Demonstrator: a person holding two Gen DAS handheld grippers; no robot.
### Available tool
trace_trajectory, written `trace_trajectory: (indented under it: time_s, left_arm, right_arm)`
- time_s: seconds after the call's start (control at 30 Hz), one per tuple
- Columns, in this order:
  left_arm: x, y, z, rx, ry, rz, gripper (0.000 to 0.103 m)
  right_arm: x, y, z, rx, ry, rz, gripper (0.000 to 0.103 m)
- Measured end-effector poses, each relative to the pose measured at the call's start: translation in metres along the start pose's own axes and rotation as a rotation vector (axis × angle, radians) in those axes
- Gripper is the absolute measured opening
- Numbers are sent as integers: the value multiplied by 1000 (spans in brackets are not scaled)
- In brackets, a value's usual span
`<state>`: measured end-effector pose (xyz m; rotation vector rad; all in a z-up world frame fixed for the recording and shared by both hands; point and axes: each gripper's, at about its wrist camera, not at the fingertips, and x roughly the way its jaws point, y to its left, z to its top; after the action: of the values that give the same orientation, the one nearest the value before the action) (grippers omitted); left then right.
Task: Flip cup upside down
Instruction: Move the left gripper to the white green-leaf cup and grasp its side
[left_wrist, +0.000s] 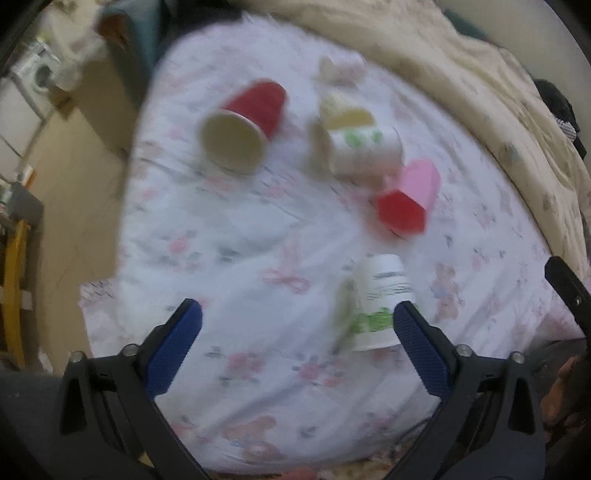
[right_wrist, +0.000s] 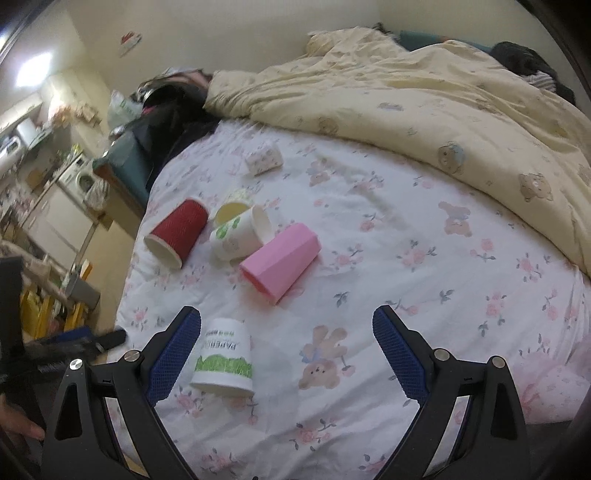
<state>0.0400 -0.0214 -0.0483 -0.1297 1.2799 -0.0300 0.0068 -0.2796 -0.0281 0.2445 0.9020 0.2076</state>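
Observation:
A white paper cup with a green band (right_wrist: 224, 360) stands upside down, rim down, on the floral bed sheet (right_wrist: 388, 240). It also shows in the blurred left wrist view (left_wrist: 382, 308), just inside my left gripper's right finger. My left gripper (left_wrist: 297, 325) is open and empty. My right gripper (right_wrist: 286, 330) is open and empty, its left finger beside the cup. Further back lie a red cup (right_wrist: 177, 232), a white cup with green print (right_wrist: 238, 234), a pink cup (right_wrist: 280, 258) and a small patterned cup (right_wrist: 264, 159), all on their sides.
A yellow cup (right_wrist: 231, 210) sits behind the white one. A cream duvet (right_wrist: 424, 110) covers the back right of the bed. The bed's left edge drops to the floor, with a teal bench (right_wrist: 125, 162), cabinets and a washing machine (right_wrist: 83, 179) beyond.

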Motion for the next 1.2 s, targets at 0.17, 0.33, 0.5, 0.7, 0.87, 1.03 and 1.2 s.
trace_trajectory:
  time_s: [0.17,0.33,0.5,0.7,0.87,1.03,1.2]
  left_arm:
    - [40,-36,18,-17,200,-48,97]
    - [76,-61,23,-29,307,-18,92]
    - [109,-67,23,-75,390,3,90]
    - [127,-75,15,-82,440,4,72]
    - [118,-75,15,-74,378,-12,52]
    - [88,-67,14,-55,315,-47,52]
    - [46,-45,10,-56,253,-106,52]
  right_arm:
    - [-5,-24,2,94,5,3,97]
    - [-7,-44,3,161,12,-3,97]
    - [-5,-56,3,222,30,15,97]
    - [-4,-59,6,233,30,30,97]
    - [-3,-57,7,228,36,43,97]
    - [-1,-55,6,223,43,46,97]
    - [3,-52,5,221,54,53,97]
